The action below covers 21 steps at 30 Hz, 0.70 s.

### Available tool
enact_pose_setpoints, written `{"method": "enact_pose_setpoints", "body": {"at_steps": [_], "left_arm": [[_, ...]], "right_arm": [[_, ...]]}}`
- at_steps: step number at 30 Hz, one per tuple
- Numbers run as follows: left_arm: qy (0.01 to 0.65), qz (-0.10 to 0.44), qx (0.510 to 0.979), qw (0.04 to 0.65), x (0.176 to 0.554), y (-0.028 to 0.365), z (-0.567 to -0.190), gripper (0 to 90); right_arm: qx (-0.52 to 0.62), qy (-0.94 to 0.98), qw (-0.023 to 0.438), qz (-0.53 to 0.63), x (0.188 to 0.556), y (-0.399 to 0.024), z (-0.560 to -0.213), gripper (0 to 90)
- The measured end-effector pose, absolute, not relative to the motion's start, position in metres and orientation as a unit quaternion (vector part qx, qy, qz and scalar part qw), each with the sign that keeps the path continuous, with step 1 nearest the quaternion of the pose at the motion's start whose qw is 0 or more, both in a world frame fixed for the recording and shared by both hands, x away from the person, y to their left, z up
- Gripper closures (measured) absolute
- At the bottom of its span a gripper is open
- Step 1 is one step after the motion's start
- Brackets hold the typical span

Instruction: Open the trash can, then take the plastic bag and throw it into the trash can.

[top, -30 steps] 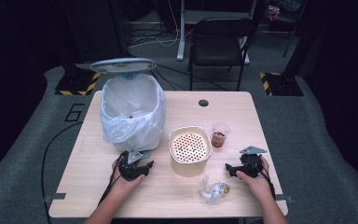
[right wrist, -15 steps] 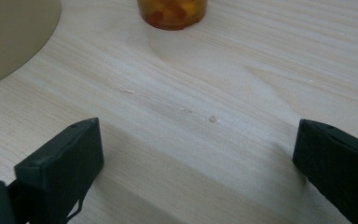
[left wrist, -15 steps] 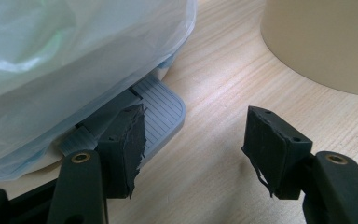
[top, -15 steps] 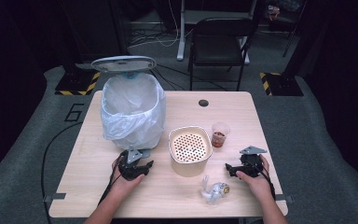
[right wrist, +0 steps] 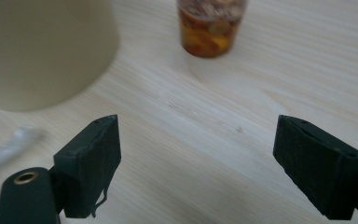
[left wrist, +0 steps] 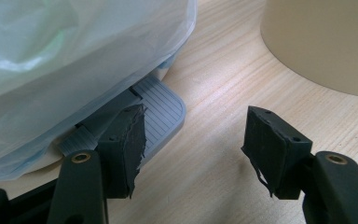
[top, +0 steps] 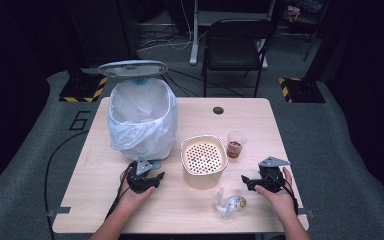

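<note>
My left gripper (top: 155, 178) rests on the table in front of a pedal bin (top: 141, 117) lined with a white bag. In the left gripper view its jaws (left wrist: 193, 133) stand apart with nothing between them, and the bin's grey pedal (left wrist: 161, 112) lies just beyond the left pad. My right gripper (top: 246, 181) is at the right of the table, open and pointing towards a beige perforated container (top: 203, 160). Its jaws (right wrist: 198, 140) have just been closing, with only bare wood between them. A small plastic cup of food (right wrist: 209, 25) stands ahead of it.
The bin's lid (top: 132, 67) stands raised. A crumpled clear wrapper (top: 230, 204) lies near the table's front edge, left of my right hand. The cup (top: 235, 144) sits right of the beige container. A chair (top: 236, 47) stands beyond the wooden table (top: 195, 117).
My right gripper has shifted slightly upward. The left hand, bin, container, cup and wrapper keep their places.
</note>
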State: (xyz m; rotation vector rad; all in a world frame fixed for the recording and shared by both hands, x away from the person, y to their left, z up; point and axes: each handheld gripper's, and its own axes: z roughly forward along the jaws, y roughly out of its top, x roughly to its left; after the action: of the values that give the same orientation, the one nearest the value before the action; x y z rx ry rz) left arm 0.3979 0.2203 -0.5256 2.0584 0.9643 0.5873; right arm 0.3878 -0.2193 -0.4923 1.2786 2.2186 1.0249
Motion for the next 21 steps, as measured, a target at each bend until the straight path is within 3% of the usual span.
{"method": "enact_pose_setpoints", "body": {"at_steps": [10,21], "left_arm": [[0.380,0.230,0.808,0.387,0.398,0.220,-0.526,38.6],[0.382,0.230,0.808,0.386,0.397,0.219,-0.526,38.5]], "right_arm": [[0.385,0.820,0.176,0.384,0.357,-0.199,-0.474,27.4],[0.356,0.835,0.142,0.395,0.334,-0.192,-0.473,28.0]]}}
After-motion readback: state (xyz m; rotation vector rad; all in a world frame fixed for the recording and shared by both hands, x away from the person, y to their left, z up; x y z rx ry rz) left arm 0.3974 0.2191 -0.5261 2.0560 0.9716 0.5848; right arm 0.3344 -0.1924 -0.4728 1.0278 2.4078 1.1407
